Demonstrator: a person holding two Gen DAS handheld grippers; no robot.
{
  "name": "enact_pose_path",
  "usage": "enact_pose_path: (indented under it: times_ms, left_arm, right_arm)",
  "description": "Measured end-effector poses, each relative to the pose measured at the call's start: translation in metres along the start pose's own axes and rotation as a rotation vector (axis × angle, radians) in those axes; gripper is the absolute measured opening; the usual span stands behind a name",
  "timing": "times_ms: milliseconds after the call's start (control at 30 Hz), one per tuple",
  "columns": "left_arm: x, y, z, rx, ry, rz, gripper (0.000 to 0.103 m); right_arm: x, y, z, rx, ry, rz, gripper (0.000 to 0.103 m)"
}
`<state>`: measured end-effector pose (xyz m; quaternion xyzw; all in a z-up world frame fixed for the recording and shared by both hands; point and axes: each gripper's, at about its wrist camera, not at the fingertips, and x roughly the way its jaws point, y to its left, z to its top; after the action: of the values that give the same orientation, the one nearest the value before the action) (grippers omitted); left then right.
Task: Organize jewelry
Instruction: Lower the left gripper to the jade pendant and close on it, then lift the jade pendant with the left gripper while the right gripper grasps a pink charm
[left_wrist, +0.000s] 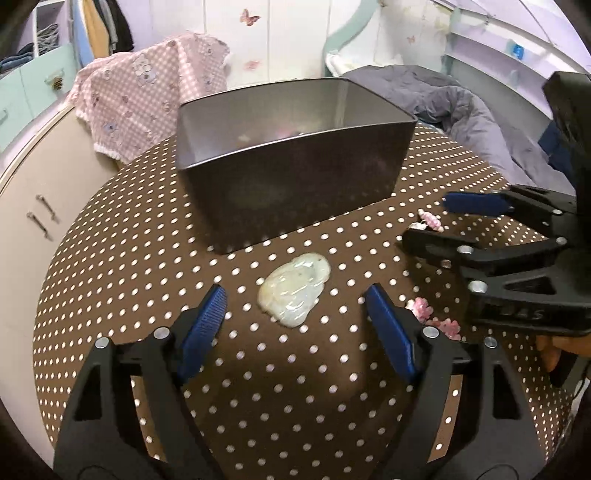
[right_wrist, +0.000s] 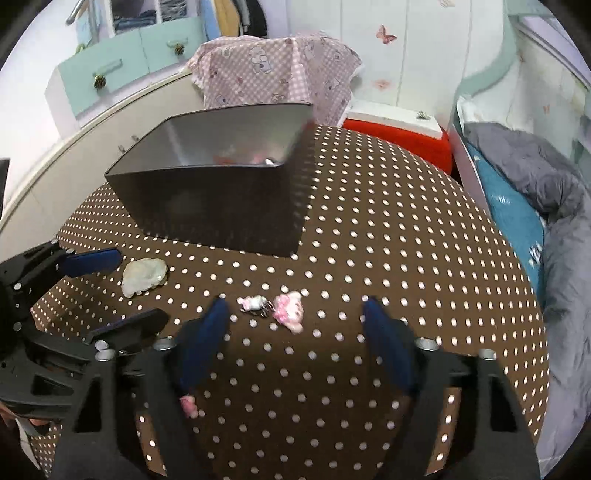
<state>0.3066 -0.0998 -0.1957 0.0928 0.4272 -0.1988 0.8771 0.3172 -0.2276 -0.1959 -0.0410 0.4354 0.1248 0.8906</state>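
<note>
A pale jade pendant (left_wrist: 293, 290) lies on the brown polka-dot table, just ahead of my open left gripper (left_wrist: 295, 306); it also shows in the right wrist view (right_wrist: 143, 276). Small pink flower charms (right_wrist: 289, 308) and a white and pink charm (right_wrist: 253, 303) lie between and just ahead of my open right gripper (right_wrist: 293, 314). Another pink piece (right_wrist: 189, 405) lies under its left finger. A dark metal box (left_wrist: 291, 166) stands behind, with small items inside (right_wrist: 258, 157). The right gripper (left_wrist: 439, 221) shows open in the left wrist view, over pink charms (left_wrist: 430, 219).
The round table (right_wrist: 406, 258) is ringed by a beige cabinet (left_wrist: 33, 206), a pink checked cloth (left_wrist: 147, 88), a red and white box (right_wrist: 399, 129) and a bed with a grey duvet (right_wrist: 546, 192). More pink flowers (left_wrist: 421, 308) lie by the left gripper's right finger.
</note>
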Motion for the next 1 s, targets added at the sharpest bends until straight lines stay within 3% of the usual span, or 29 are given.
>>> enact_pose_path:
  times_ms: [100, 200, 567, 1000]
  left_arm:
    - [-0.001, 0.002, 0.001, 0.02, -0.011, -0.024, 0.041]
    - [-0.005, 0.001, -0.006, 0.03, -0.015, -0.049, 0.03]
    - [-0.026, 0.011, -0.021, -0.013, -0.036, -0.085, 0.029]
    - [-0.069, 0.034, -0.019, -0.082, -0.133, -0.069, 0.029]
  right_arm:
    - [-0.002, 0.007, -0.003, -0.033, -0.005, -0.005, 0.037]
    - [-0.005, 0.005, -0.01, -0.022, -0.012, -0.006, 0.021]
    - [-0.036, -0.005, -0.028, 0.051, -0.045, 0.049, 0.021]
    - [-0.064, -0.002, -0.014, 0.047, -0.099, 0.074, 0.021]
